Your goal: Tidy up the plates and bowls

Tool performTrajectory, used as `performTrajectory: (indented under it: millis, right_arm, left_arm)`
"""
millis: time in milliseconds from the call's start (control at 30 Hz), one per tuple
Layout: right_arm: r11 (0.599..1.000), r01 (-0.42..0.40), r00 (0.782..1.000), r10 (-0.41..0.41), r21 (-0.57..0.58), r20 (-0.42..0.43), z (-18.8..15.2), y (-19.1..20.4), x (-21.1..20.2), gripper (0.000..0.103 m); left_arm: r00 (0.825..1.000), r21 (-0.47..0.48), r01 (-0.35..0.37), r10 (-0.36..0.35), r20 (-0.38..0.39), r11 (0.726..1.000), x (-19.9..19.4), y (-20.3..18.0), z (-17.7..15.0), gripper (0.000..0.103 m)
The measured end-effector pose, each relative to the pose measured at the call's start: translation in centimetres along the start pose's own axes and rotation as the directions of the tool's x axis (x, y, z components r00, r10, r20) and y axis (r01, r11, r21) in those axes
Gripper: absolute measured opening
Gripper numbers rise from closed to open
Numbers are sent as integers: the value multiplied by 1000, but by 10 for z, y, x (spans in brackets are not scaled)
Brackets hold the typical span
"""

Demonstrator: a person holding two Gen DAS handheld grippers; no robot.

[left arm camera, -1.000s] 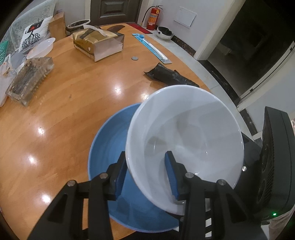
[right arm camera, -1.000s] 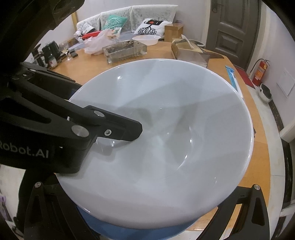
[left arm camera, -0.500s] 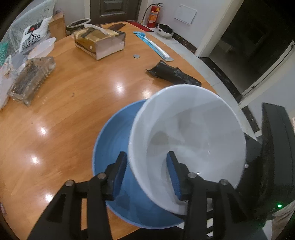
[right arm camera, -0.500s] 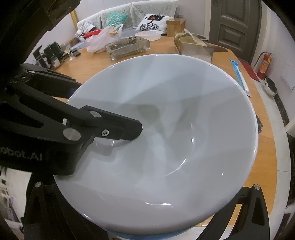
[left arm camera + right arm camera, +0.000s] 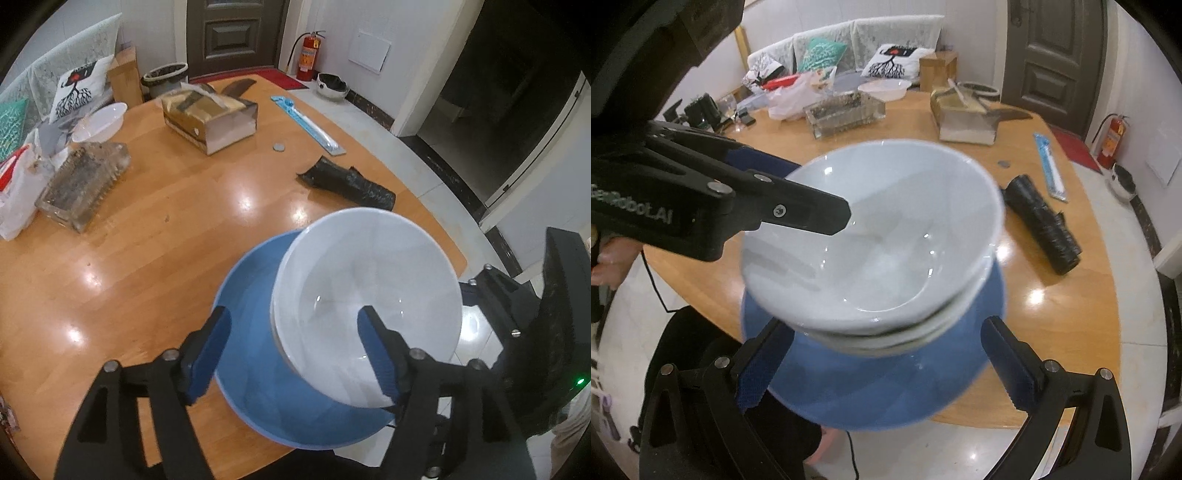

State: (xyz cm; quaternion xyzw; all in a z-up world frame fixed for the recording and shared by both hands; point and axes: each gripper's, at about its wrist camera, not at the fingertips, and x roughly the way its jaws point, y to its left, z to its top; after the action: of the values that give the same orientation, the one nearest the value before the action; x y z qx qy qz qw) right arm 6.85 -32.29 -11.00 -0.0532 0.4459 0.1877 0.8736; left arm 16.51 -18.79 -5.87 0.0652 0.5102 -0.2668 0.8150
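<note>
**Left tool releasing white bowl onto blue plate**

Left tool [image 5: 295, 343]: jaws opening. The near rim of the white bowl [image 5: 365, 295] sits between the blue pads, but neither pad presses on it. There is a clear gap on the left pad; the right pad is inside the bowl, off the wall. So it is released, not gripping.

Right tool [image 5: 882, 369]: jaws spread wide at the bottom of the right wrist view, straddling the near edge of the blue plate [image 5: 886, 387] with gaps on both sides. It grasps nothing.

White bowl: tilted, resting on the right half of the blue plate. The right wrist view is motion-blurred and shows layered rims under the top bowl, which looks like a nested stack. I cannot tell how many.

Blue plate: lies at the near edge of the wooden counter [image 5: 129, 258], overhanging it slightly.

Elsewhere on the counter, well apart from the stack: a black roll [image 5: 347, 182] just beyond the bowl, a tissue box [image 5: 210, 120], a clear glass tray [image 5: 83, 184] and a white dish [image 5: 98, 122] at the far left.
</note>
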Motion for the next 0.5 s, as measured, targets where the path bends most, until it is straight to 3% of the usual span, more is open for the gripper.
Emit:
performTrajectory:
  millis: [167, 433, 500]
  right_arm:
    - [999, -21, 998, 23, -37, 51, 0, 6, -27, 100]
    - [997, -5, 987, 17, -76, 159, 16, 21, -64, 100]
    - [998, -9, 983, 21, -69, 180, 18, 24, -68, 100]
  left_arm:
    - [997, 9, -31, 30, 75, 999, -18, 2, -2, 84]
    - [979, -52, -54, 63, 192, 997, -50, 22, -8, 91]
    - [974, -61, -67, 78, 214, 996, -56, 27, -11, 101]
